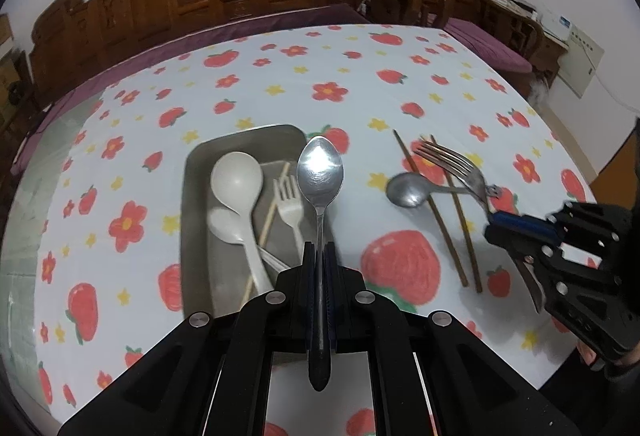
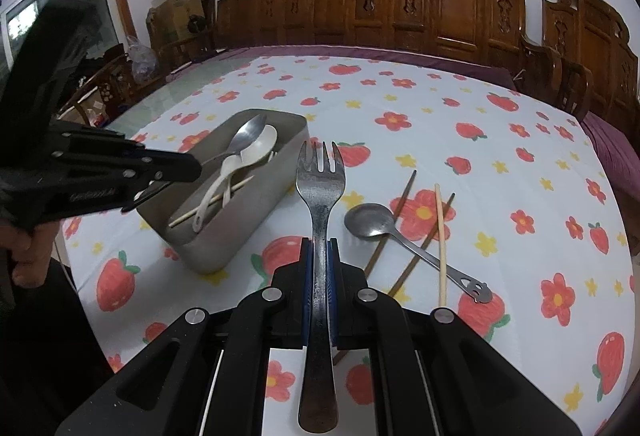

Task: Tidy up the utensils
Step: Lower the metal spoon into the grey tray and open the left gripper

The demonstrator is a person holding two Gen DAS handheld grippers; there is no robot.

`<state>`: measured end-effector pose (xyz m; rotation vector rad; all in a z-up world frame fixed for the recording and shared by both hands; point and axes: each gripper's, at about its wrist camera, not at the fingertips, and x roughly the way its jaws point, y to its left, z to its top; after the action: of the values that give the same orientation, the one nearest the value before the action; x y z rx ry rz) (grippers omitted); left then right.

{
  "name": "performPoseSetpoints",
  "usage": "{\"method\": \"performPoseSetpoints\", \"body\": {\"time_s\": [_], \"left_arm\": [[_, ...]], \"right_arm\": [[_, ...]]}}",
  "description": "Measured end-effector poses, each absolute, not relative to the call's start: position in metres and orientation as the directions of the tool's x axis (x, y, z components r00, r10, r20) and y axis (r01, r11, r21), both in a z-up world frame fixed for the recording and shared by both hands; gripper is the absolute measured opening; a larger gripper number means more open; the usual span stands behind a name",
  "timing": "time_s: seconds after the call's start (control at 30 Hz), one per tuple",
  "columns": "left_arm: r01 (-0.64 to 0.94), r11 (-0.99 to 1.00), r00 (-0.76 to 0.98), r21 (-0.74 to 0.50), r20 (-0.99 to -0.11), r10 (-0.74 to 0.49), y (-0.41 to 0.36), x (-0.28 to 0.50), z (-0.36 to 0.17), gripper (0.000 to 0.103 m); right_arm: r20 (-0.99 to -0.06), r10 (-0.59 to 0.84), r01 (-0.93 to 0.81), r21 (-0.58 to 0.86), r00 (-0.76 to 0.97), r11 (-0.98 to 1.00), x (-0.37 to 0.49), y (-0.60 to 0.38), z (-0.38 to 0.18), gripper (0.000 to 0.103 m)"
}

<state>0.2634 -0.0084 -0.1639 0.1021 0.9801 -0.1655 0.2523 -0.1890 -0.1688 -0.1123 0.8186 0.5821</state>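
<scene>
Now my left gripper [image 1: 320, 256] fingers clamp metal spoon [image 1: 320, 172] over tray [image 1: 192, 196] | right gripper [image 2: 319, 252] fingers clamp metal fork [image 2: 318, 188] | small spoon [image 2: 370, 222] at 3 o'clock on surface [image 2: 440, 108]

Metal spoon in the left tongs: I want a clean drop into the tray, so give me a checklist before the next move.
1. Left tongs shut on the metal spoon: ok.
2. Spoon bowl over the tray: ok, near its right wall.
3. Room in the tray beside the white spoons and white fork: ok.
4. Right tongs clear of the tray, holding the metal fork: ok.
5. Spoon's height above the tray: cannot tell.
</scene>
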Motion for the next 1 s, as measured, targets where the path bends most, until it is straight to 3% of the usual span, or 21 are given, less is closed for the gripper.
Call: {"method": "performPoseSetpoints", "body": {"time_s": [0.7,1.0], "left_arm": [[0.054,0.999,0.482,-0.003,-0.876,-0.029,0.041,0.304,-0.222,0.004],[0.065,0.998,0.502,-0.012,-0.864,-0.043,0.046,0.294,-0.211,0.005]], "right_arm": [[-0.733,0.441,-0.536,0.124,0.518,0.835,0.259,-0.179,-0.178,0.008],[-0.743,0.424,-0.531,0.110,0.518,0.841,0.258,-0.173,-0.183,0.008]]}}
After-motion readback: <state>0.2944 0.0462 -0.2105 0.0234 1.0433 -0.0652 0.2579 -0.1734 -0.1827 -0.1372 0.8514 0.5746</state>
